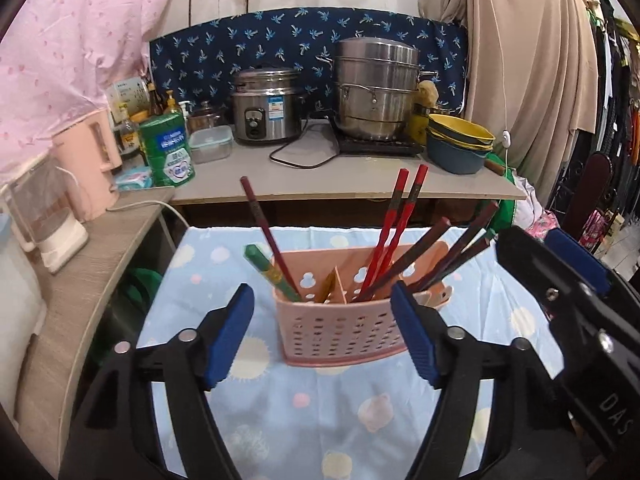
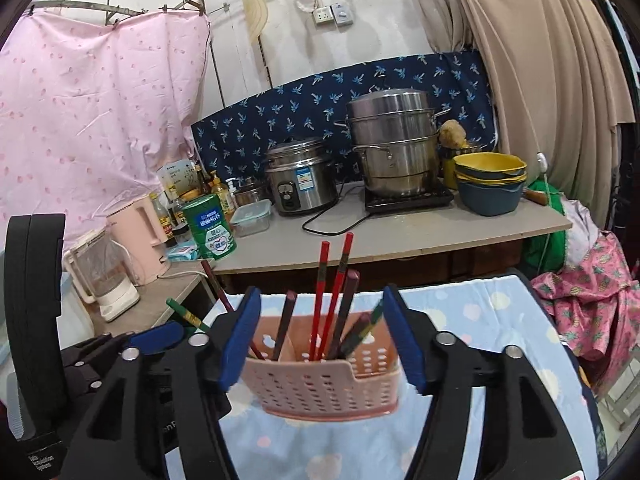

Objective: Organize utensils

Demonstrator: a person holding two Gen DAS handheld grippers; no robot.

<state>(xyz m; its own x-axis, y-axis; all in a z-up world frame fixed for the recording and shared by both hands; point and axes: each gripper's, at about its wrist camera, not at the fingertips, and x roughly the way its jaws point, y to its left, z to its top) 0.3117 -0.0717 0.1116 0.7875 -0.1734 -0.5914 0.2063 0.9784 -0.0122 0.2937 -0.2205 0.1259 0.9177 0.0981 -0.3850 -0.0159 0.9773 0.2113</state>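
Note:
A pink perforated basket with a divider stands on the light blue patterned cloth. Chopsticks lean inside it: a red pair, several dark brown ones on the right, and a green one with a dark red one on the left. Another green chopstick in the right compartment looks blurred. My left gripper hangs open just before the basket, nothing between its blue pads. My right gripper is open too, empty, beside the left one.
Behind the table runs a counter with a rice cooker, a steel steamer pot on a hob, stacked bowls and a green can. A pink kettle and blender stand on the left shelf.

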